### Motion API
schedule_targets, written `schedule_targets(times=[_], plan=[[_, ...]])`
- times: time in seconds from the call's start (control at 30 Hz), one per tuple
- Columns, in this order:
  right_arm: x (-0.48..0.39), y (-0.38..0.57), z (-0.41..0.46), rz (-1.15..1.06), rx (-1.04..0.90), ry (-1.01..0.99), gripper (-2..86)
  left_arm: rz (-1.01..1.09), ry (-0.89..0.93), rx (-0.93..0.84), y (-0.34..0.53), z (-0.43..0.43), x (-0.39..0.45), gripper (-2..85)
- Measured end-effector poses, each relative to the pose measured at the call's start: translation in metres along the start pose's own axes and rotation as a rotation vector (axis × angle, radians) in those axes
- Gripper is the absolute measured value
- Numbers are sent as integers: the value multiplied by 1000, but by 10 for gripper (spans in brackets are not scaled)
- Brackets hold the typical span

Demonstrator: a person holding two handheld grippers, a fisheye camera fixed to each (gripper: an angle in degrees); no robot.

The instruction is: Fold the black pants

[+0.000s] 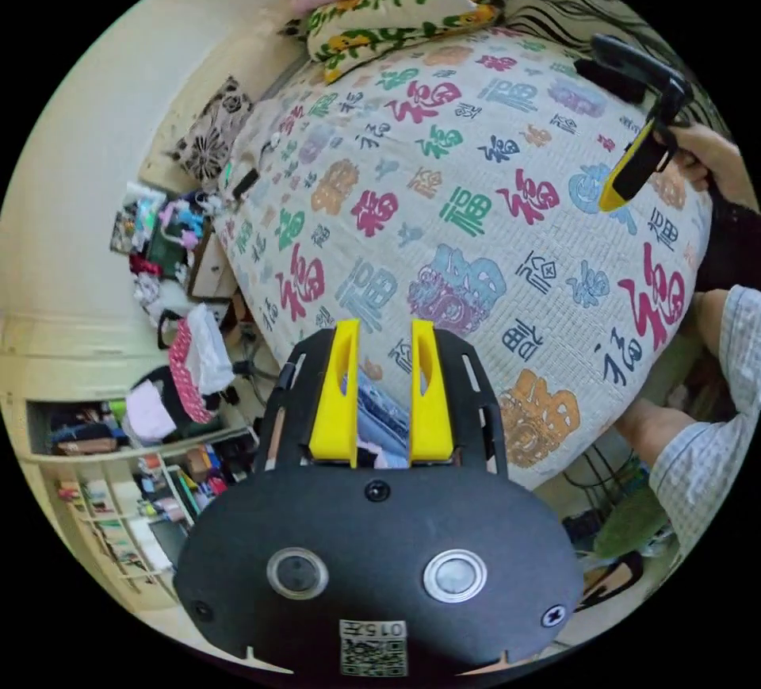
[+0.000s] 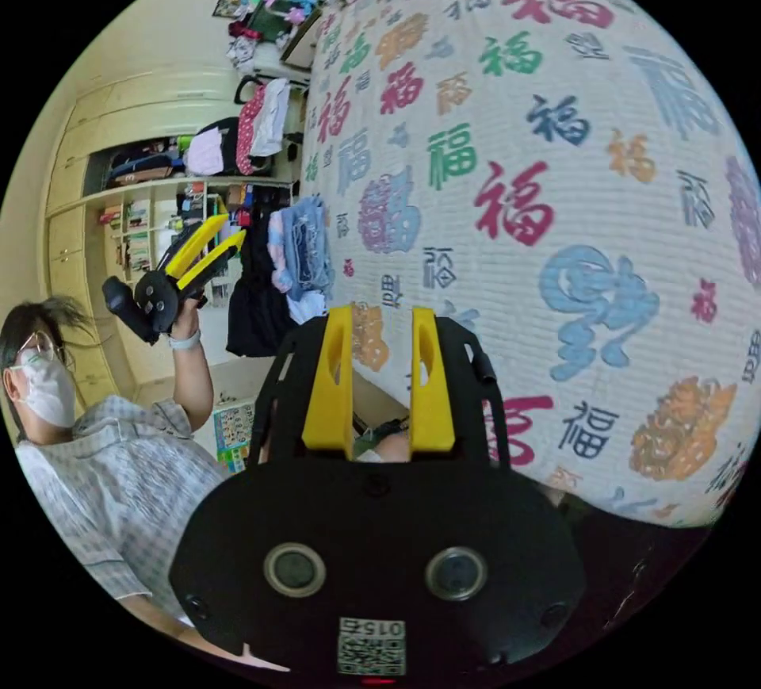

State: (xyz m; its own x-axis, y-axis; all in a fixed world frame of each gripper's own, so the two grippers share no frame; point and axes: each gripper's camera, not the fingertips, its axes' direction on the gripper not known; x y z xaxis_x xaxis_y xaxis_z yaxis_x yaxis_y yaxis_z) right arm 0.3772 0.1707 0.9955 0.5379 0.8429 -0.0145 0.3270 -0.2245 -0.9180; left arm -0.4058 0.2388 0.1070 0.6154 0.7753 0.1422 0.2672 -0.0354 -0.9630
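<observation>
A black garment hangs off the bed's corner beside a small pile of clothes with blue jeans on top; whether it is the pants I cannot tell. In the left gripper view the jeans show past my left gripper, which is open and holds nothing. My right gripper is open too, held low by the bed's edge with nothing between its jaws. Each shows in the other view: the right gripper over the quilt in a hand, the left gripper raised in a hand.
The bed is covered by a white quilt printed with colourful characters, with pillows at its far end. Cluttered shelves and bags stand beside the bed. The person sits at the bed's side. A dark cloth lies at the quilt's edge.
</observation>
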Motion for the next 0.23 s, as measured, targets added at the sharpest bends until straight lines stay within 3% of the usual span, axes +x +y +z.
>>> schedule_targets(times=[0.1, 0.23], plan=[[63, 31, -63, 84, 93, 36, 114, 140, -148, 80, -88, -53, 48, 88], [133, 61, -138, 134, 187, 151, 133, 253, -181, 161, -188, -107, 97, 87]])
